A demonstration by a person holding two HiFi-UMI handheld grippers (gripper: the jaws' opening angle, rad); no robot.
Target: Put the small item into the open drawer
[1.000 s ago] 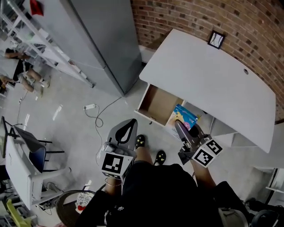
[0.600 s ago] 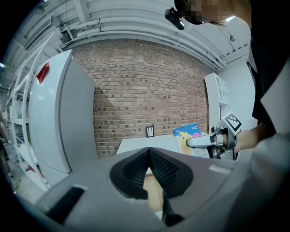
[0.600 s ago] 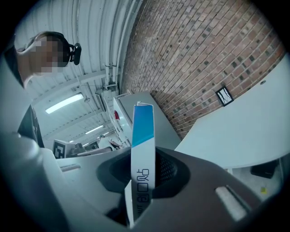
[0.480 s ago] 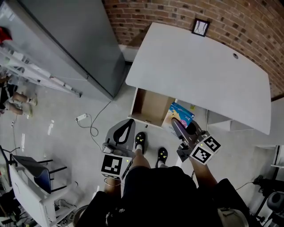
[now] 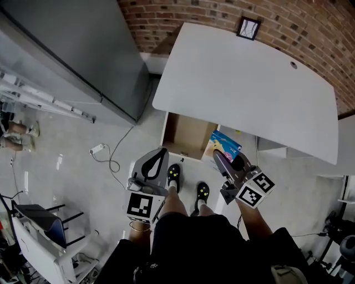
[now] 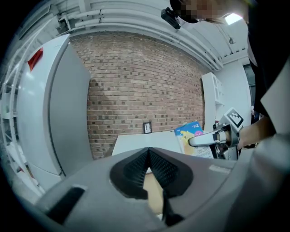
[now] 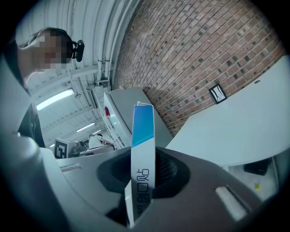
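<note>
place: workshop or lab | cues: brick wall [image 5: 166,16], concrete floor [image 5: 61,138], metal racking [image 5: 44,101]

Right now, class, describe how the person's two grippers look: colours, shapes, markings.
The left gripper and right gripper have grey moulded bodies with black ribbed pads inside tapering jaws. Each carries a white cube printed with black square markers.

Head view looks steeply down; both gripper views look level at the shared desk [image 5: 244,83].
</note>
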